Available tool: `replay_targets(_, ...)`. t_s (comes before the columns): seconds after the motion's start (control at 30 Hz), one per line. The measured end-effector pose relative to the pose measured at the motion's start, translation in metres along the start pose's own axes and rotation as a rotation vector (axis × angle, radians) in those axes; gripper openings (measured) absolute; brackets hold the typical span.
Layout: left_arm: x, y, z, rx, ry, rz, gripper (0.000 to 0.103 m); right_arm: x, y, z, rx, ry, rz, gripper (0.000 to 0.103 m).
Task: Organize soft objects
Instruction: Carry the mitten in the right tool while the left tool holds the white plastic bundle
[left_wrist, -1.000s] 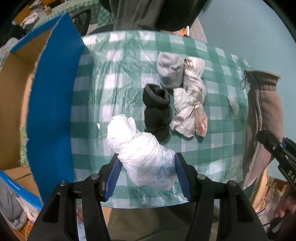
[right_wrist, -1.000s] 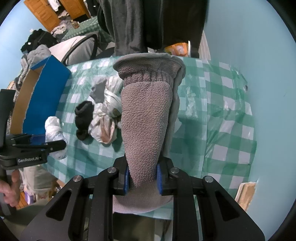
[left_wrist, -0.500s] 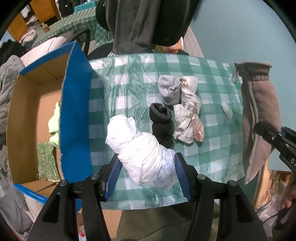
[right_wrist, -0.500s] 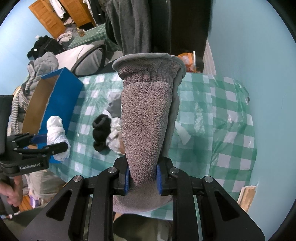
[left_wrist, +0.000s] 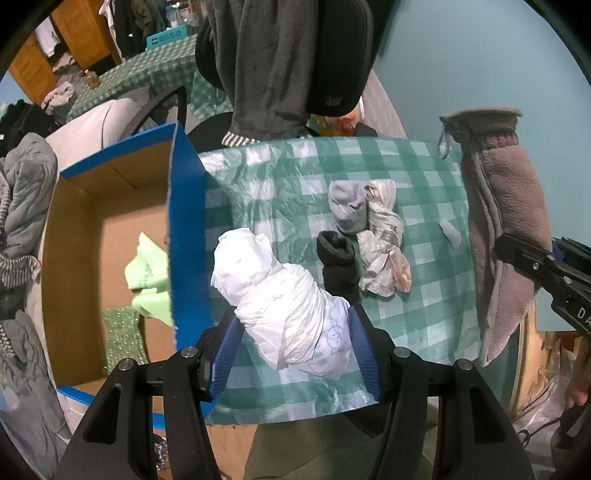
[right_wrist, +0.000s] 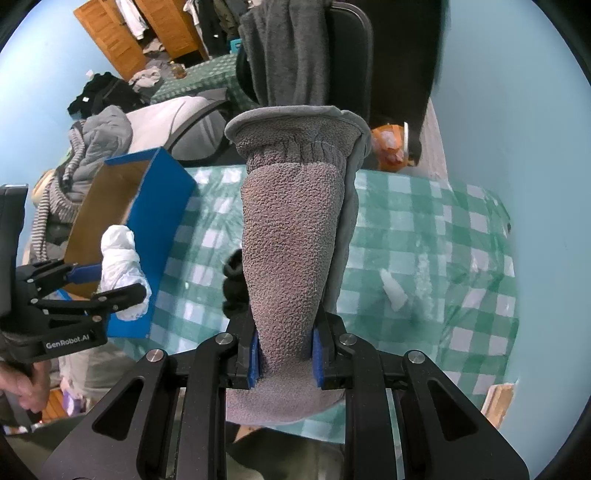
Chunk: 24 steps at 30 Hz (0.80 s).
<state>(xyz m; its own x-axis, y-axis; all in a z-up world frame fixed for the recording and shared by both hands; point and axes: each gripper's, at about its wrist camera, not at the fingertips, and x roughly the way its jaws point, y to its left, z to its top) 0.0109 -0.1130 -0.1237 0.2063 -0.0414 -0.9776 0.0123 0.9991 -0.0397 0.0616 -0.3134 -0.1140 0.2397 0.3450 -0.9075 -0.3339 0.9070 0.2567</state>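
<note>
Both hands loaded, and the box is waiting open at the table's edge.

The blue-sided cardboard box (left_wrist: 184, 236) sits against the checked table (left_wrist: 280, 173), handy for drop-offs, a green cloth (left_wrist: 147, 273) already inside. The right gripper (right_wrist: 286, 349) is clamped on a grey fleece glove (right_wrist: 291, 236), dangling clear of the cloth. The left gripper (left_wrist: 293, 345) pinches a white knotted bundle (left_wrist: 284, 299) by its fat end, beside the box wall. A black sock (left_wrist: 338, 264) and grey sock (left_wrist: 347, 206) wait on the table.

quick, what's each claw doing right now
Left claw: closed on the white plastic bundle.
Right claw: closed on the grey fleece mitten.
</note>
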Motion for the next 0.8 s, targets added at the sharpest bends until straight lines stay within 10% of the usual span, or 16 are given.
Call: replay_targets(0.8, -0.021, 0.076, 0.000, -0.095, -0.037, 0.021, 0.059, 0.023, 0.094, 0.040, -0.150, -0.004, 0.091, 0.020)
